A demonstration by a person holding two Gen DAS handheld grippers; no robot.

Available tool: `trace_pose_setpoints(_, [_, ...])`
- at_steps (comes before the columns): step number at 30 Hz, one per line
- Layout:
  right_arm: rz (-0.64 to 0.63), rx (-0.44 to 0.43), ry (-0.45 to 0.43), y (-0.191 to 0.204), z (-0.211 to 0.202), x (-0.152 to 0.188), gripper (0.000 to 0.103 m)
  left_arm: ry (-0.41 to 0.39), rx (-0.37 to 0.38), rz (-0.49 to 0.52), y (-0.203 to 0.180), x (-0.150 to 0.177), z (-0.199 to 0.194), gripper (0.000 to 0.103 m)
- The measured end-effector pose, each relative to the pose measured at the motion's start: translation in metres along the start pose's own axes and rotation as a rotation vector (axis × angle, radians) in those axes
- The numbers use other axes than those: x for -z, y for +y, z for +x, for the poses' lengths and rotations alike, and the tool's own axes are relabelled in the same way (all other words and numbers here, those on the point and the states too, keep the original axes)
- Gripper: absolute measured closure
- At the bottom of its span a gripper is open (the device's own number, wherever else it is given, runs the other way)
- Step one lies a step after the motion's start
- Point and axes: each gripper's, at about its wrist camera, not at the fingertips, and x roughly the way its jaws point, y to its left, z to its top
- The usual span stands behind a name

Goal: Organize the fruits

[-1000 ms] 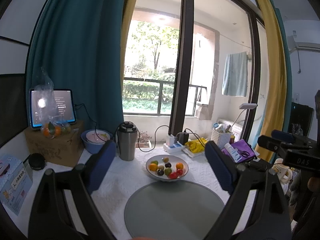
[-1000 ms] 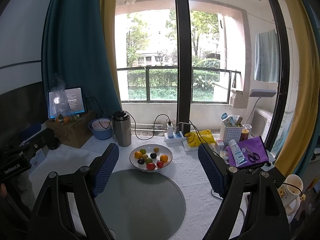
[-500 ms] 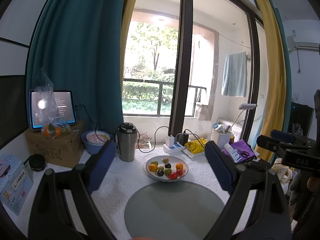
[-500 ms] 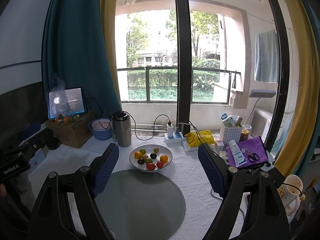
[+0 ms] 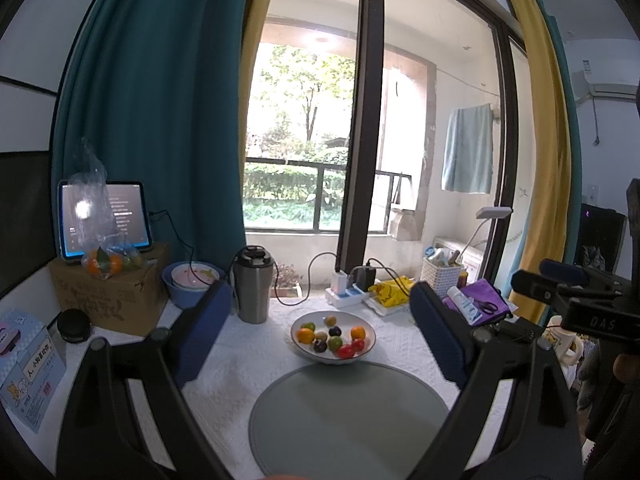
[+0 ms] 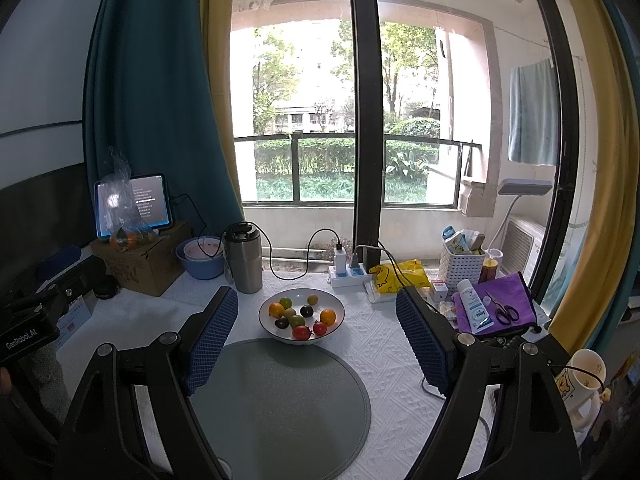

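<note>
White-clothed table (image 6: 372, 344): fruits (image 6: 298, 316) are being kept in bowl (image 6: 338, 322), grey mat (image 6: 280, 408) bare; both claws (image 5: 320, 332) (image 6: 316, 340) are being held wide, empty.

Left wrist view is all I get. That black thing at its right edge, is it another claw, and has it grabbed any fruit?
Observer: Yes, that is the right gripper. Its own camera shows the jaws wide open with nothing between them.
Operator: And the mug half hidden behind it?
Observer: The mug is cream, with a yellow cartoon figure on its side.
Operator: Is there anything behind the trees outside?
Observer: A pale apartment building stands beyond the hedge.
</note>
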Motion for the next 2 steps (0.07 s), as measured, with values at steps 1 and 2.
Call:
trace_pose_setpoints(1, [0.000, 0.000, 0.000, -0.0001, -0.0005, 0.0001, 0.019, -0.001, 0.000, -0.001, -0.0002, -0.0003, -0.0005, 0.012])
trace_pose_setpoints(2, [0.000, 0.000, 0.000, 0.0000, -0.0006, 0.0001, 0.019, 0.000, 0.000, 0.000, -0.0004, -0.0005, -0.0004, 0.012])
